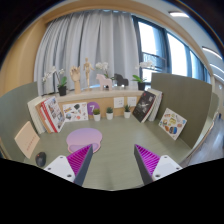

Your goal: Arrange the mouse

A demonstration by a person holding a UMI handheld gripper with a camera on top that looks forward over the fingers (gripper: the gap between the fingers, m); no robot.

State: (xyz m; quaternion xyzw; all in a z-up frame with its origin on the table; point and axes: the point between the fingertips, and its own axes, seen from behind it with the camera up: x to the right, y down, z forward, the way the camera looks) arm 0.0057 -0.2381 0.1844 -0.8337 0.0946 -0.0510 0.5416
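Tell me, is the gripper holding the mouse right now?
No. The gripper is open with nothing between its fingers, and the dark mouse lies on the desk off to the side, beside the round pink mat.

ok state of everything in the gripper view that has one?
gripper: open, nothing between the fingers
mouse: flat on the desk, beside the left finger, not held
pink mat: flat on the desk, ahead of the fingers, nothing on it
curtains: drawn
books: upright, leaning
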